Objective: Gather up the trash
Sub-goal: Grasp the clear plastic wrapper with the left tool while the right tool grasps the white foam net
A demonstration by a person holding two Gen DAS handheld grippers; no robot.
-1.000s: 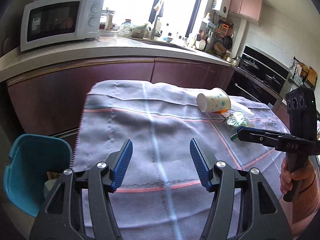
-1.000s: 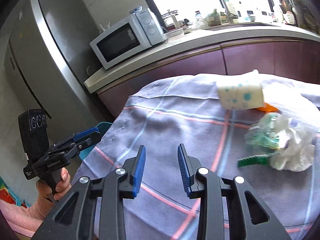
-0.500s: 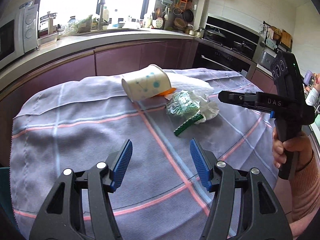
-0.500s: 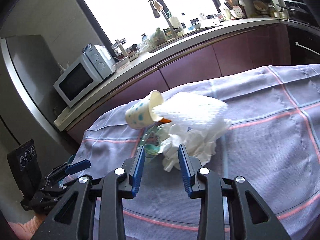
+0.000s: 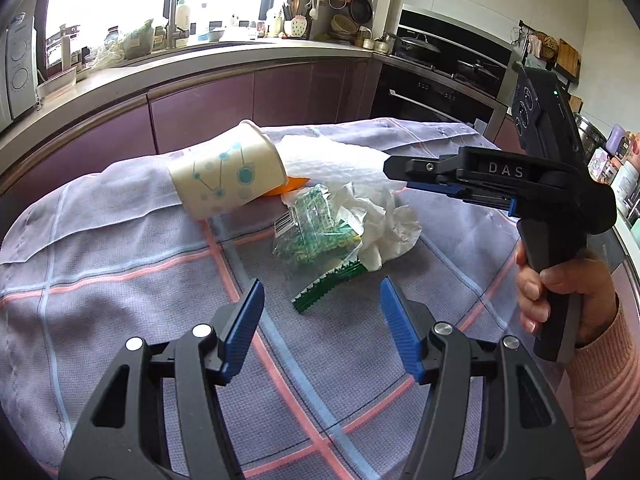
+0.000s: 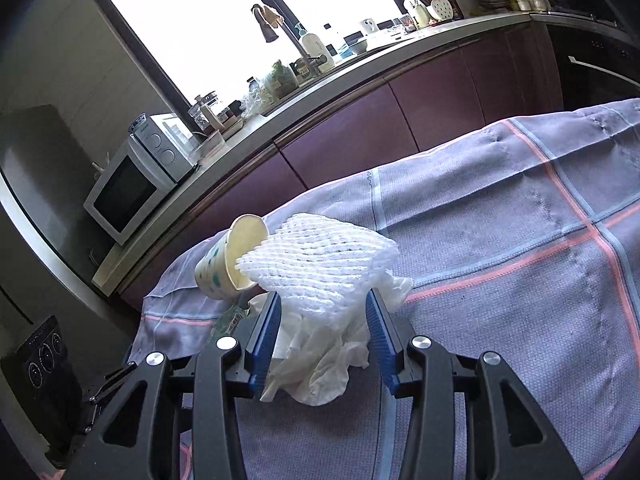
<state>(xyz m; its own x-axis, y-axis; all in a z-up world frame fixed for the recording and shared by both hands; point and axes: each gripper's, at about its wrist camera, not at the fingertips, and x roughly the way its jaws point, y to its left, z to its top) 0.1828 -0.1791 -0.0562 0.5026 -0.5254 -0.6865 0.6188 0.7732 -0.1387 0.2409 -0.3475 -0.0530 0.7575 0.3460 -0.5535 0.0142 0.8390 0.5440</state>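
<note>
Trash: a small heap on the checked cloth [image 5: 120, 320], ahead of both claws; a paper cup [image 5: 228, 176] on its side, a white foam net [image 6: 320, 268], a crumpled tissue [image 6: 320, 360], a green crinkly wrapper [image 5: 312, 232] and an orange scrap [image 5: 290, 186].
Left claw [image 5: 322, 322]: points down at the cloth, jaws well apart and holding nothing; the wrapper's serrated green edge lies just ahead, between the blue ribbed pads [image 5: 244, 324].
Right claw [image 6: 324, 340]: held by a hand [image 5: 560, 292] in a pink knit sleeve [image 5: 604, 380], tilted down over the heap; jaws partly apart and have just been opening; the tissue and the near end of the net lie between them; whether the pads press I cannot tell.
Cup: pale, blue-dotted, mouth touching the net.
Change: a second ago the heap lay far off to the side of both claws; now it is close in front.
</note>
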